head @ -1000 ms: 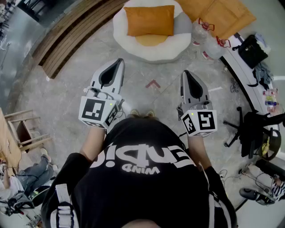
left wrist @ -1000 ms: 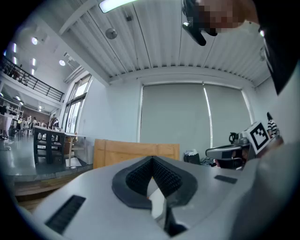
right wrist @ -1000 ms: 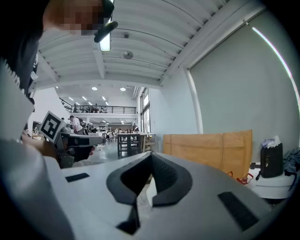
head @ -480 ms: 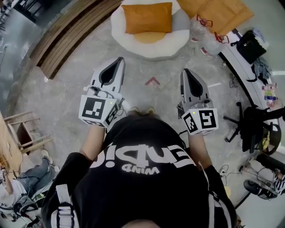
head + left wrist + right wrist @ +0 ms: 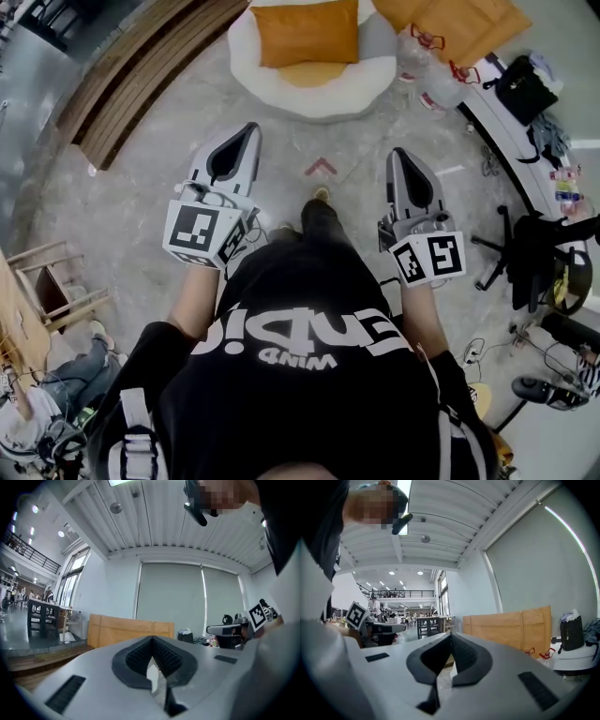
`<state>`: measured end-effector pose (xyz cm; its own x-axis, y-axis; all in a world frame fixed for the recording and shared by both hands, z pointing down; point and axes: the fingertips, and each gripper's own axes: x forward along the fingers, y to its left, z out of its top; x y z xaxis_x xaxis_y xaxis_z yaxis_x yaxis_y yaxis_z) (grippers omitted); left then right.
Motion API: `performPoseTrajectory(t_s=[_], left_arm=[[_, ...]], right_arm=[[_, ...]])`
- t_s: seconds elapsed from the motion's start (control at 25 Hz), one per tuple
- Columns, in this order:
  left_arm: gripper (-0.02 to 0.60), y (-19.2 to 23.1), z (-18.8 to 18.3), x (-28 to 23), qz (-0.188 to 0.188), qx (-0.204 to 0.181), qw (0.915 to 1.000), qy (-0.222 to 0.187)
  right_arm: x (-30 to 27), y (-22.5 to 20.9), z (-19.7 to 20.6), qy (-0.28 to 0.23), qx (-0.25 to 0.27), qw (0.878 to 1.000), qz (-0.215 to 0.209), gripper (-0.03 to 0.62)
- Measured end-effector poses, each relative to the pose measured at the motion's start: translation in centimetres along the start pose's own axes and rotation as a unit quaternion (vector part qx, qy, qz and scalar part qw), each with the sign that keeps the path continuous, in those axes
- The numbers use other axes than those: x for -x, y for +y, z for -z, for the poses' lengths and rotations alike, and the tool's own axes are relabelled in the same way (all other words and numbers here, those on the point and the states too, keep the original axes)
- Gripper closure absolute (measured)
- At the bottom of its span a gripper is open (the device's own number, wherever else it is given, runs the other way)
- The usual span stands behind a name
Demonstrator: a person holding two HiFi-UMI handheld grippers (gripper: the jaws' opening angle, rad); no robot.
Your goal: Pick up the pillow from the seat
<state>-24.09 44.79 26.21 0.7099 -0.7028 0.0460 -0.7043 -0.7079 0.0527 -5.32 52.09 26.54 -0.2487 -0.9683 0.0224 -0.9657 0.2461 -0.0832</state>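
Observation:
An orange pillow (image 5: 304, 32) lies on a round white seat (image 5: 314, 89) at the top of the head view, with a second orange cushion under it. My left gripper (image 5: 246, 132) is shut and empty, held over the floor well short of the seat. On the right, my right gripper (image 5: 400, 155) is shut too, with nothing between its jaws. In the left gripper view the left gripper (image 5: 151, 641) points level across the room; the right gripper (image 5: 451, 637) does the same in its own view. Neither gripper view shows the pillow.
A person's foot (image 5: 320, 208) steps forward between the grippers, near a red arrow mark (image 5: 321, 167) on the floor. Wooden steps (image 5: 141, 84) run at the upper left. A tan wooden panel (image 5: 459, 26), bottles (image 5: 424, 56) and a cluttered white bench (image 5: 514, 141) stand at the right.
The seat and pillow have slid toward the top edge of the head view as the person walks forward. A foot has come out between the grippers. Both grippers stay shut.

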Motion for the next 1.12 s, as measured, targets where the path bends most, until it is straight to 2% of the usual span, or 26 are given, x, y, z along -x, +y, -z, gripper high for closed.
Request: performPoseTrajectory(t_s=[0.36,0.6,0.92,1.12], left_arm=[[0.572,2.5,0.3,-3.4,-0.001,-0.001,1.0,0.005],[0.572,4.3,-0.2,-7.0,-0.006,-0.004,0.9999,0.008],[0.572,6.0,0.3,-14.2,-0.004,0.004,0.9999,0.015],[0.572,6.3,-0.1,-19.5,-0.007,0.003,0.9999,0.015]], right_arm=[[-4.1,-1.4,0.2,-0.003,0.002,1.0,-0.002,0.572],[-7.4,-4.2,-0.3,0.002,-0.018,1.0,0.002,0.572],[-11.9,-10.0,-0.2,0.009,-0.025,1.0,0.016,0.571],[-15.1,-14.2,-0.3,0.019,-0.021,1.0,0.004,0.572]])
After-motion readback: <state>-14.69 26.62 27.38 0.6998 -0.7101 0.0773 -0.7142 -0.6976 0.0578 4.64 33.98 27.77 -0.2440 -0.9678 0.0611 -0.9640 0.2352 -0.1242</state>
